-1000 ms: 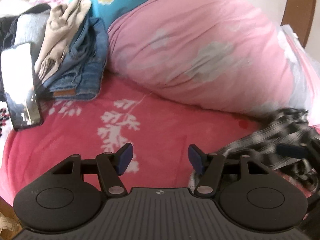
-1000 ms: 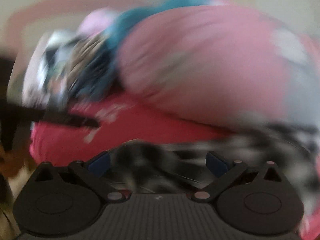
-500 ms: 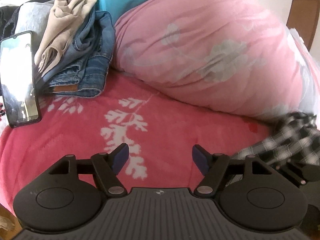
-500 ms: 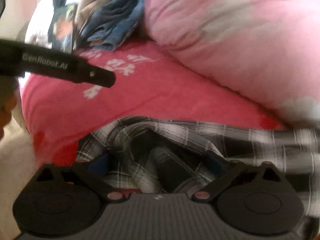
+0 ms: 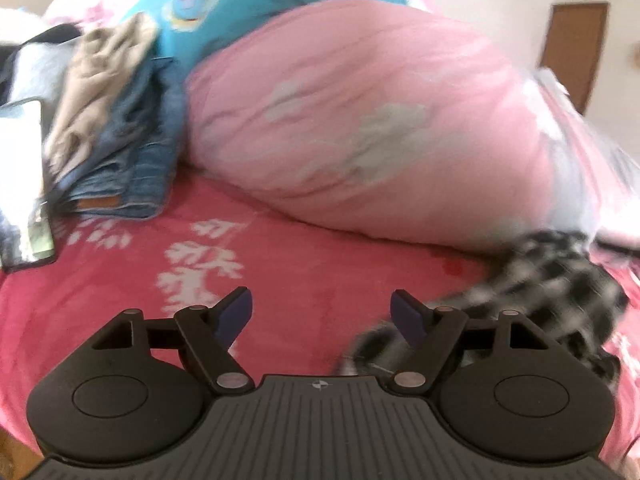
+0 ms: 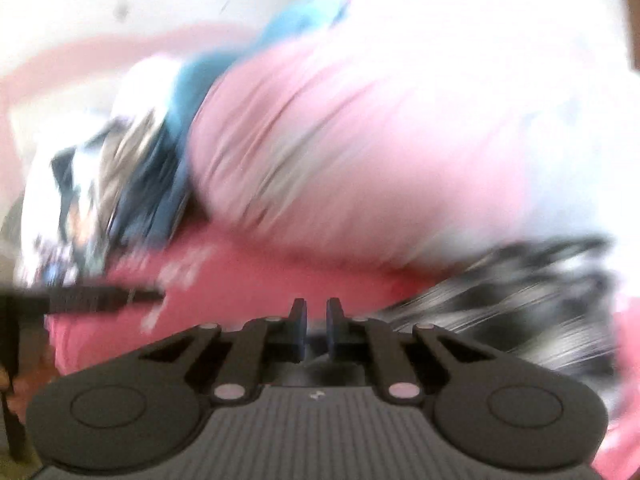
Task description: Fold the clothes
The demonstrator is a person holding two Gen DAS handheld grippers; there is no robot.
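A black-and-white checked shirt (image 5: 552,280) lies crumpled on the red blanket (image 5: 300,260), at the right in the left wrist view. My left gripper (image 5: 320,304) hovers over the blanket just left of the shirt. Its jaws are opening and nothing is between them. In the blurred right wrist view my right gripper (image 6: 316,320) is closing to a narrow slit. The checked shirt (image 6: 520,300) streaks in from the right to its fingers, and dark cloth appears pinched low between the pads. The left gripper (image 6: 100,300) shows there as a dark bar at the left.
A big pink duvet (image 5: 360,128) is heaped across the back of the bed. Folded jeans with a beige garment on top (image 5: 132,152) sit at the back left. A phone (image 5: 24,184) lies at the left edge. A brown door (image 5: 576,52) is at the far right.
The right jaws have gone from wide open around the checked cloth to almost together, and that view has swung up and blurred. The left jaws have spread wider. The shirt has shifted.
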